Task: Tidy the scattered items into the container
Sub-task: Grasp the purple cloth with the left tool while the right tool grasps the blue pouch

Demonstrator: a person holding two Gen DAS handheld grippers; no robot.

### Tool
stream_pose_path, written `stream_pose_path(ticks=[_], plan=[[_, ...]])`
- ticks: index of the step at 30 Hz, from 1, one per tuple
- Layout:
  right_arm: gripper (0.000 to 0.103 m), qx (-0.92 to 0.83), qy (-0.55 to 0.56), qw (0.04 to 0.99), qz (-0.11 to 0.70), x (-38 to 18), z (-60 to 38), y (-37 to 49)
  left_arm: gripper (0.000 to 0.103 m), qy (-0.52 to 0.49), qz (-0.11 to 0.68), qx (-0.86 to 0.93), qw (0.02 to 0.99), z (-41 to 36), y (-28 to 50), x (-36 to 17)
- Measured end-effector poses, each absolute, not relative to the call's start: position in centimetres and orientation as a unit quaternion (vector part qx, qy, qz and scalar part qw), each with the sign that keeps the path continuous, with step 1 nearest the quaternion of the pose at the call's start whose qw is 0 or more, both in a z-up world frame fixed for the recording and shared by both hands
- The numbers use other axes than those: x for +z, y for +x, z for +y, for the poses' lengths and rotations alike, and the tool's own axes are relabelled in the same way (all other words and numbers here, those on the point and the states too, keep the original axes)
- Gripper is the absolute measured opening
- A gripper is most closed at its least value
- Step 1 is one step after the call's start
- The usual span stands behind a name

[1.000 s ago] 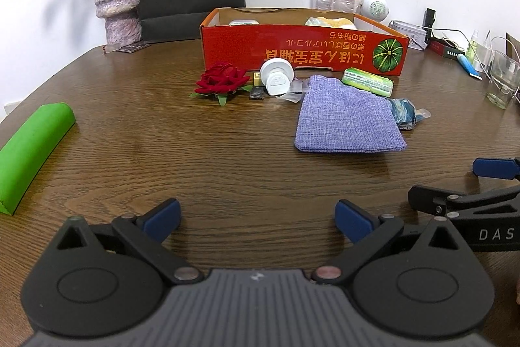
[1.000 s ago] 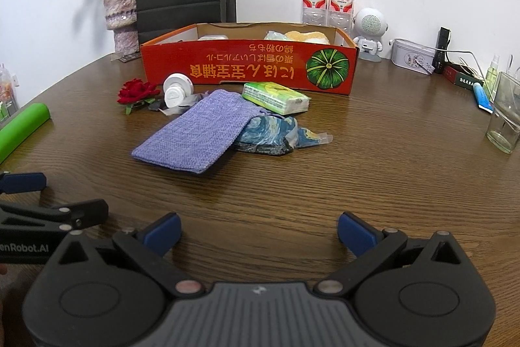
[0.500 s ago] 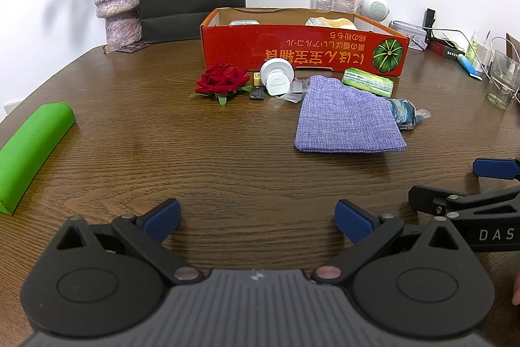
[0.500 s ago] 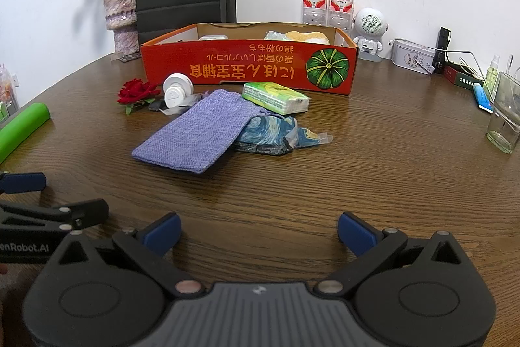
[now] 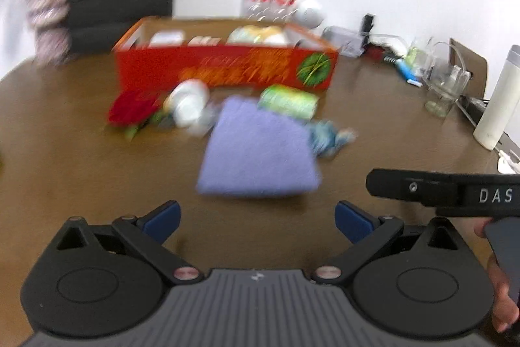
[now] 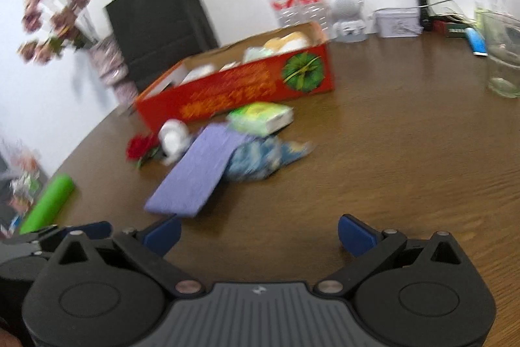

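— Now, left to right across the brown wooden table (image 5: 81,158). What's first?

— Red fabric rose (image 5: 131,110), blurred, at the left end of the pile. Just beside it a white round plastic item (image 5: 188,101); can't tell what it is.

— And the middle?

— Flat lavender woven cloth pouch (image 5: 256,155), nearest the cameras. From the right wrist view, its far end rests on a crumpled blue patterned packet (image 6: 260,158). A green and white tissue pack (image 5: 289,101) lies behind, close to the box.

— The container?

— Long red cardboard box with a green pumpkin print (image 5: 224,67), open top, behind the pile. Several pale items already inside, too blurred to name.

— Grippers?

— Left gripper (image 5: 256,217): blue-padded fingers spread wide, nothing between them, above bare table short of the pouch. Right gripper (image 6: 258,231): also spread wide, empty, its left fingertip (image 6: 164,231) just before the pouch's near corner. Neither touches any item.

— Far right?

— Clear drinking glass (image 6: 502,54) near the table's edge.
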State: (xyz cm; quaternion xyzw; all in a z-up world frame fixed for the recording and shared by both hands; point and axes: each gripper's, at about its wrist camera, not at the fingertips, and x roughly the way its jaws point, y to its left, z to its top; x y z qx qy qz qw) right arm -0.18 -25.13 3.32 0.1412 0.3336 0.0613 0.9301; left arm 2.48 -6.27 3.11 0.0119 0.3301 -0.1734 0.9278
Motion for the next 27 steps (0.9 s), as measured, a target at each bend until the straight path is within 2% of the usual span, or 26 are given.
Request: stream_pose_path(ticks=[4,5,6,7,8,9,10,12,13,15,19,21,22,23,25,26,27], plan=[[0.103,0.02,0.131,0.936,0.326,4.1,-26.9,0.6,0.101,0.051,0.351,-0.205,0.912,-9.4,5.2,2.5],[0.103,0.017,0.133,0.936,0.326,4.2,-27.2,0.8,0.086,0.052,0.364,-0.209,0.906,-9.7,5.8,2.1],[0.103,0.017,0.136,0.936,0.326,4.1,-27.5,0.9,0.081,0.052,0.365,-0.203,0.907,-9.8,6.0,1.9],[0.103,0.018,0.138,0.935,0.325,4.0,-27.6,1.1,0.055,0.057,0.353,-0.193,0.914,-9.6,5.8,1.9],[0.103,0.019,0.139,0.935,0.326,3.9,-27.5,1.4,0.038,0.057,0.348,-0.191,0.916,-9.4,5.8,1.9],[0.103,0.021,0.137,0.935,0.327,3.8,-27.4,1.8,0.036,0.05,0.347,-0.198,0.915,-8.9,5.8,1.9],[0.103,0.024,0.135,0.935,0.328,3.6,-27.2,2.1,0.026,0.033,0.346,-0.206,0.915,-8.3,5.8,1.9],[0.103,0.037,0.125,0.934,0.332,3.4,-26.4,3.2,0.015,-0.006,0.353,-0.217,0.91,-6.9,6.1,1.7],[0.103,0.048,0.12,0.935,0.332,3.3,-25.9,3.8,0.006,-0.024,0.358,-0.217,0.908,-6.3,6.2,1.8],[0.102,0.076,0.115,0.934,0.331,3.1,-25.0,5.0,0.003,-0.053,0.353,-0.216,0.909,-4.9,5.7,2.3],[0.085,0.119,0.102,0.924,0.349,2.4,-22.5,7.7,0.003,-0.099,0.315,-0.213,0.92,-1.9,3.0,4.2],[0.072,0.12,0.07,0.924,0.357,2.1,-21.4,8.1,0.003,-0.139,0.33,-0.198,0.912,0.0,2.3,4.2],[0.062,0.117,0.048,0.924,0.361,1.9,-20.7,8.0,0.003,-0.156,0.334,-0.197,0.908,0.8,1.8,4.0],[0.047,0.111,0.025,0.928,0.354,1.8,-20.1,7.6,0.003,-0.173,0.337,-0.199,0.904,1.7,1.3,4.0],[0.033,0.1,0.002,0.931,0.351,1.8,-19.5,6.6,0.003,-0.207,0.342,-0.214,0.891,3.1,0.0,4.2],[0.019,0.1,0.002,0.931,0.35,2.0,-19.4,6.2,0.003,-0.221,0.34,-0.231,0.885,3.6,-0.7,4.6],[0.014,0.106,0.003,0.931,0.35,2.2,-19.5,5.7,0.003,-0.227,0.333,-0.248,0.881,3.8,-1.4,5.2]])
